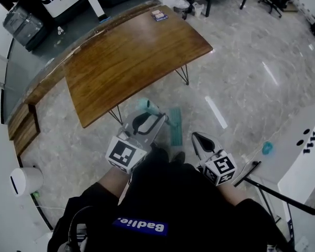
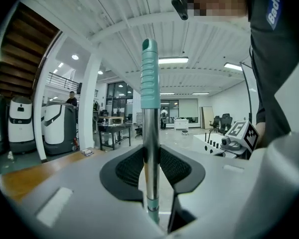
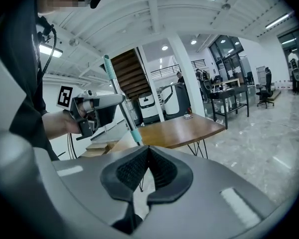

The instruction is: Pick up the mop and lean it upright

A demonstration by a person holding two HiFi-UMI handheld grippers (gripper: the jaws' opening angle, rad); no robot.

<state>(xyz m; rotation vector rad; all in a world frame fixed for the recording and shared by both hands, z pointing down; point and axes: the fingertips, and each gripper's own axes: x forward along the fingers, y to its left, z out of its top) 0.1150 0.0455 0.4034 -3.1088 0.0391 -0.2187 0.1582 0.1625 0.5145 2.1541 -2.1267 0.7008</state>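
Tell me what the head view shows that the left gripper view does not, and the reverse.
Only the head view: the teal mop head lying on the floor near the table, and the left gripper seen from outside. Only the left gripper view: its pads pressed on the metal mop handle, which stands upright with a ribbed teal grip at its top. Both: the wooden table, the mop handle, and the right gripper with its marker cube.

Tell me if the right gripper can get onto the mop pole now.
Probably yes: the mop pole, clamped upright in the left gripper, stands close ahead of the right gripper with nothing between. Its jaws are together, so they must open first.
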